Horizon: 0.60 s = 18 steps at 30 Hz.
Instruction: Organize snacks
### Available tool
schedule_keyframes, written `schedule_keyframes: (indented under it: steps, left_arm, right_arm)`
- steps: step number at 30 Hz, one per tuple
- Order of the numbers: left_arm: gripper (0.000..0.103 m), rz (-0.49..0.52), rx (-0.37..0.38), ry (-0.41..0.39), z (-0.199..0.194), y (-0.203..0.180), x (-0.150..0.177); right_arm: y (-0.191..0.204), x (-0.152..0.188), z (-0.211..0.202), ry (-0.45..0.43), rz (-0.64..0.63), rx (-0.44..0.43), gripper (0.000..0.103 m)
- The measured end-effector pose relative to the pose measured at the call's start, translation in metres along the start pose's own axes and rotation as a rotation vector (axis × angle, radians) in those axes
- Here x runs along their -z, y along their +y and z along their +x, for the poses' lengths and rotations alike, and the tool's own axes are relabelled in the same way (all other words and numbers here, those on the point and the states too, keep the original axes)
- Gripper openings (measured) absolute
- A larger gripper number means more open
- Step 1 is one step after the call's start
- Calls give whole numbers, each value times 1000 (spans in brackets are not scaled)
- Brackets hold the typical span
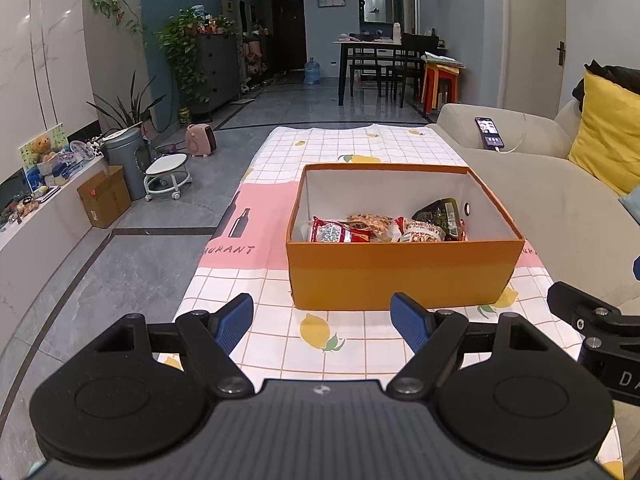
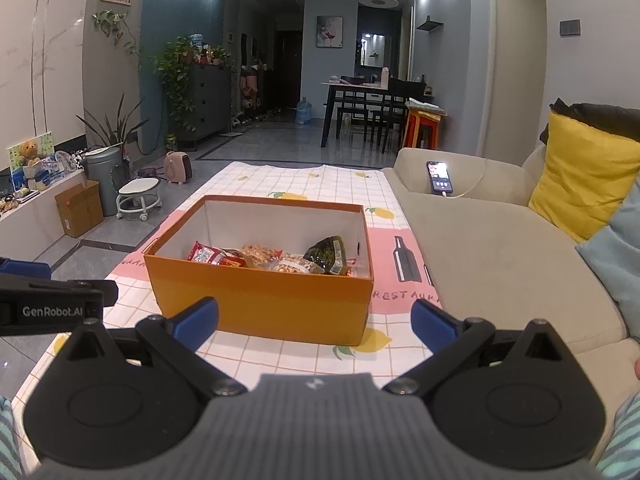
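Note:
An orange cardboard box (image 1: 400, 276) stands open on the checked tablecloth (image 1: 280, 344); it also shows in the right wrist view (image 2: 260, 300). Inside lie several snack packets: a red one (image 1: 336, 234), a tan one (image 1: 370, 222) and a dark green one (image 1: 440, 212); the same packets show in the right wrist view (image 2: 272, 258). My left gripper (image 1: 322, 322) is open and empty, just in front of the box. My right gripper (image 2: 314, 322) is open and empty, also in front of the box.
A beige sofa (image 2: 500, 248) runs along the right with a yellow cushion (image 2: 588, 184) and a lit phone (image 2: 439, 176) on its arm. A grey bin (image 1: 128, 160), wheeled stool (image 1: 166, 176) and cardboard carton (image 1: 105, 196) stand on the floor at left.

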<state>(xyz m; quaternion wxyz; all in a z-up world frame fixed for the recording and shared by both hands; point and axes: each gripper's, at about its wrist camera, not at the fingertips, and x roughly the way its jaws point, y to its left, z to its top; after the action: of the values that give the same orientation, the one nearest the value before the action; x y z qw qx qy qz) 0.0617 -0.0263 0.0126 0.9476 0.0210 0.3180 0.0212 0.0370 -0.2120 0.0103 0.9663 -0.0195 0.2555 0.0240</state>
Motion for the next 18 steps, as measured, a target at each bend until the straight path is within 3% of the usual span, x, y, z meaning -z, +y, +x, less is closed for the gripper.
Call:
schedule_keyframes:
  steps: [18]
  left_arm:
    - [91, -7, -5, 3, -2, 1, 0]
  right_arm:
    - [1, 1, 1, -3, -8, 0, 99]
